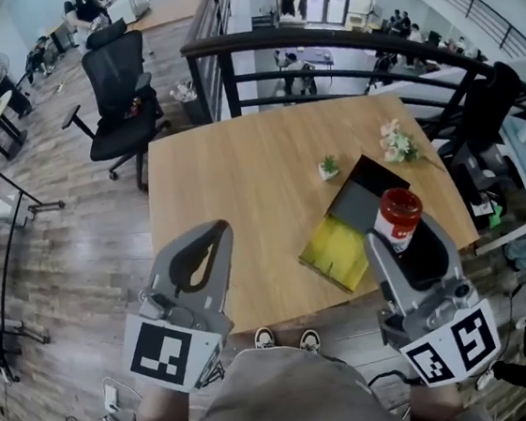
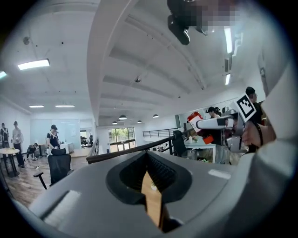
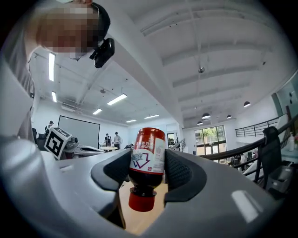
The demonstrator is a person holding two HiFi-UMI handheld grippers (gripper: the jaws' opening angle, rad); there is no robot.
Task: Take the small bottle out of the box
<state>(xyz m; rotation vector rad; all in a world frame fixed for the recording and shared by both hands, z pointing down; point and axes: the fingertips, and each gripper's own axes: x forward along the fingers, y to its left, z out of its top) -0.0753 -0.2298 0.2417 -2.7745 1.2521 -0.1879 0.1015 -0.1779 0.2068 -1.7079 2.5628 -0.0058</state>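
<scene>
My right gripper [image 1: 407, 235] is shut on a small dark bottle [image 1: 397, 213] with a red end and a white label, held up above the table's right front corner. In the right gripper view the bottle [image 3: 146, 158] sits between the two pads of that gripper [image 3: 146, 165], red cap towards the camera. An open box [image 1: 346, 233] with a black lid and yellow inside lies on the wooden table [image 1: 242, 188], just left of the bottle. My left gripper [image 1: 216, 231] hovers over the table's front left edge, shut and empty. In the left gripper view its jaws [image 2: 148, 160] meet, and the bottle [image 2: 199, 124] shows at right.
A small potted plant [image 1: 330, 166] and a spray of pale flowers [image 1: 397, 142] stand behind the box. A black office chair [image 1: 122, 89] is beyond the table's far left corner. A dark railing [image 1: 319, 43] runs behind the table.
</scene>
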